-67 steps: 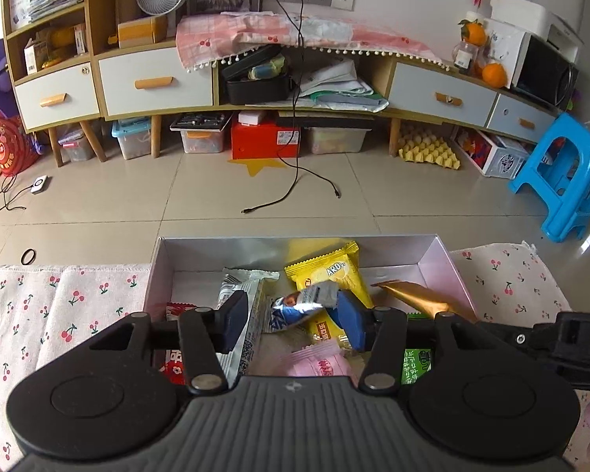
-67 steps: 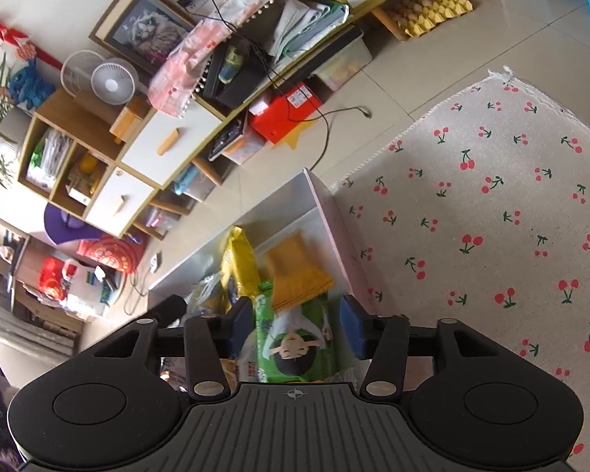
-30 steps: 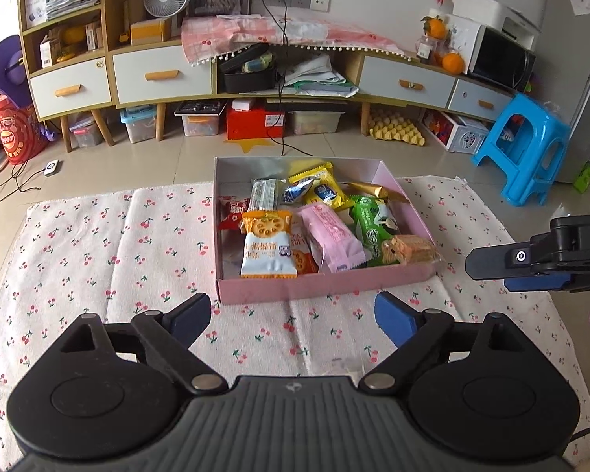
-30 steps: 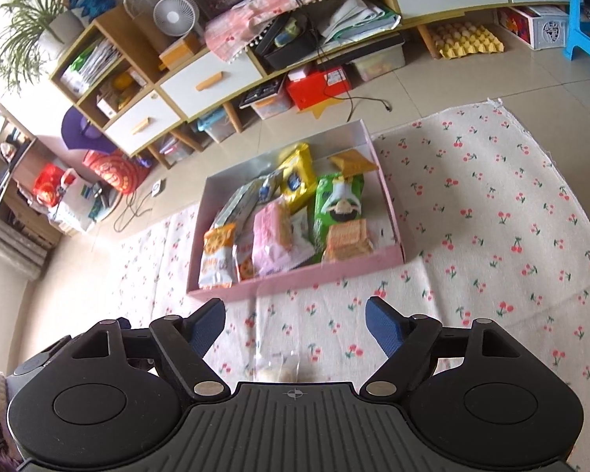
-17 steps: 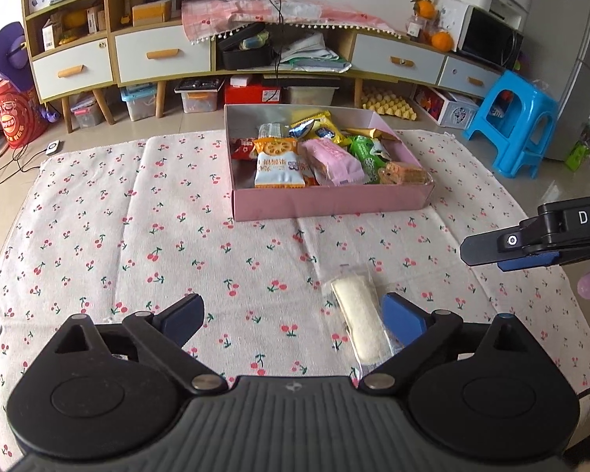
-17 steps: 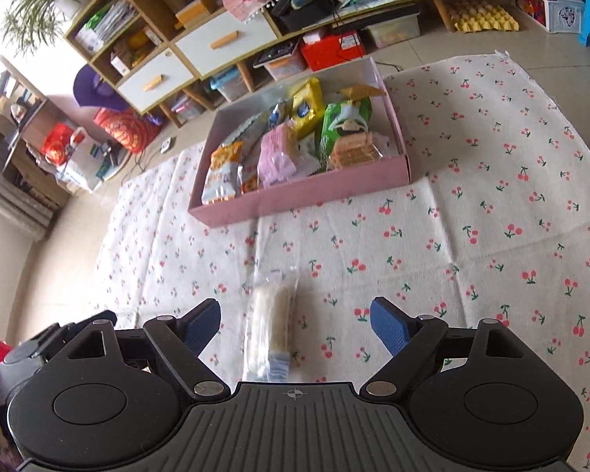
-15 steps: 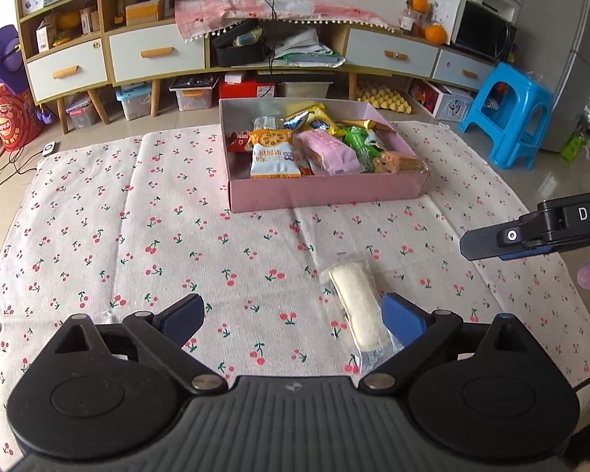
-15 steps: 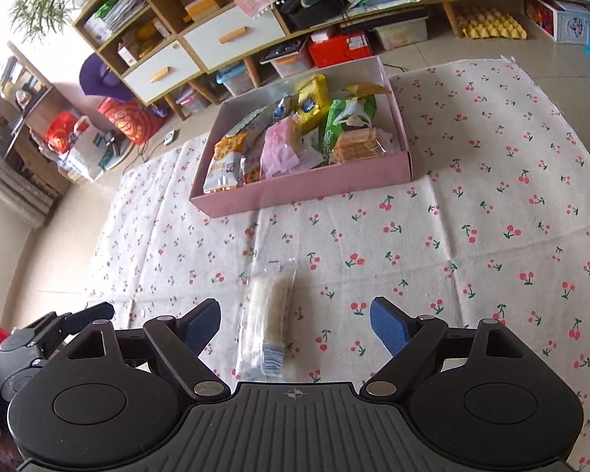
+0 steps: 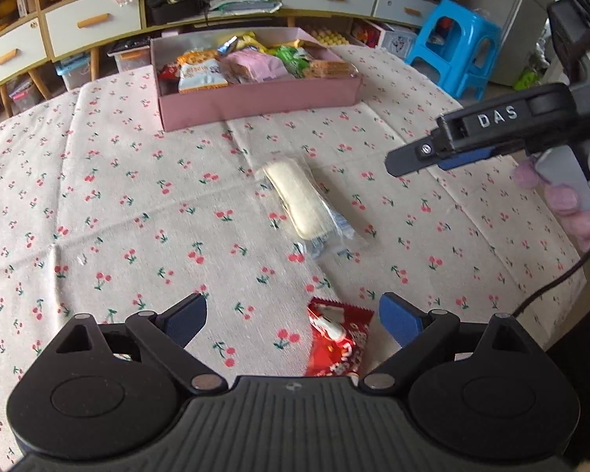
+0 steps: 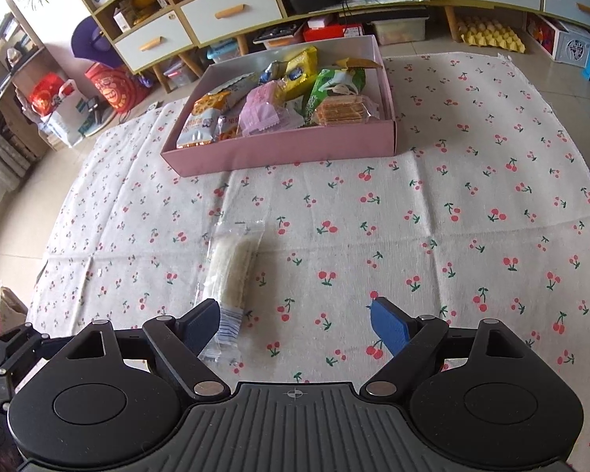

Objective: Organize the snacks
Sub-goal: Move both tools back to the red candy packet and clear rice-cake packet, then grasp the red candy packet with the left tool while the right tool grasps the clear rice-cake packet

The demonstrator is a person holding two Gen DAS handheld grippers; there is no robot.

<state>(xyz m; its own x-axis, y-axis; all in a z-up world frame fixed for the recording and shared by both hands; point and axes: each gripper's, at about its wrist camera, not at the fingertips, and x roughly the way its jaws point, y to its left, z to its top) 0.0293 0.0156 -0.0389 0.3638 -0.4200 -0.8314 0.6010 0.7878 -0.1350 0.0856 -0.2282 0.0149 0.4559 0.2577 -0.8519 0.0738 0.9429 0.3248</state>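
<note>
**Both grippers spread above two loose snacks; pink box well filled**

Cherry-print tablecloth [image 10: 472, 181] covers the whole desk; creases run across its middle.

Pink box [image 10: 287, 149] sits at the far side of the cloth, open-topped, packed with snack packets: an orange-and-white biscuit bag at its left front, a pink wrapped bar in the middle, a green bag and a clear pack of square crackers at its right, yellow packets behind.

Left gripper [image 9: 293, 314]: fingers [image 9: 185, 316] spread wide, nothing pinched. Its jaws closed a little within the last half second. A red snack packet [image 9: 340, 344] lies flat on the cloth between the fingers, nearer the right one, touching neither pad.

Right gripper [image 10: 295, 324]: fingers [image 10: 389, 328] spread wide, only bare cloth between the pads. In the left wrist view it hangs above the cloth's right side, a hand [image 9: 566, 192] on its grip.

Clear-wrapped pale rice bar [image 10: 232, 267] lies alone mid-cloth, well apart from the box, long axis roughly toward it. Its near sealed end sits just beside the right gripper's left finger; contact cannot be judged.
</note>
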